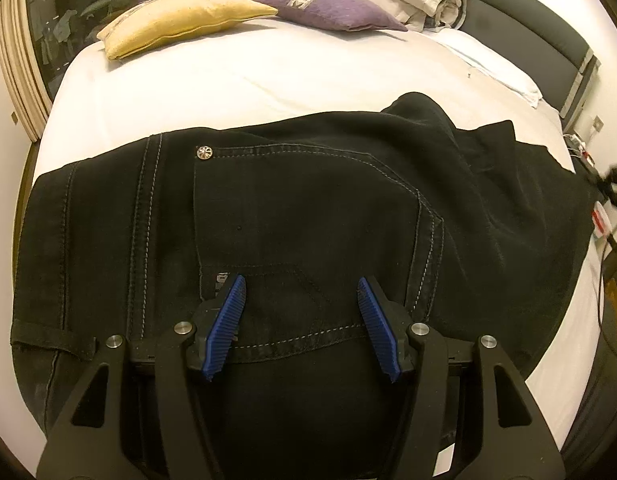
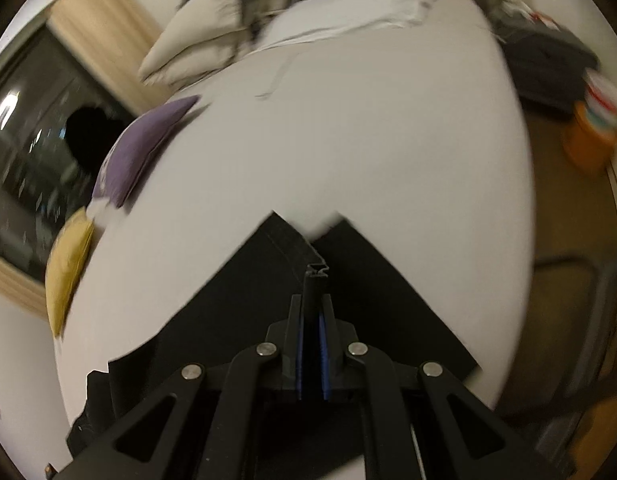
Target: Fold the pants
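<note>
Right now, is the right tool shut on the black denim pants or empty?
Shut on them: the right tool has a bunched hem of the black denim pants clamped between its blue pads.

My left wrist camera looks steeply down, very near the black pants (image 1: 308, 208), with pillows in the upper frame. My right wrist camera, blurred and tilted, looks across the bed (image 2: 368, 128). Both views share the purple cushion (image 1: 332, 10) and yellow cushion (image 1: 180, 20).

blurred: right wrist view | pants (image 2: 236, 300) cut off by bottom edge

White bed (image 1: 236, 80) carries black pants (image 1: 308, 220), yellow pillow (image 1: 180, 20), purple cushion (image 1: 332, 10).
</note>
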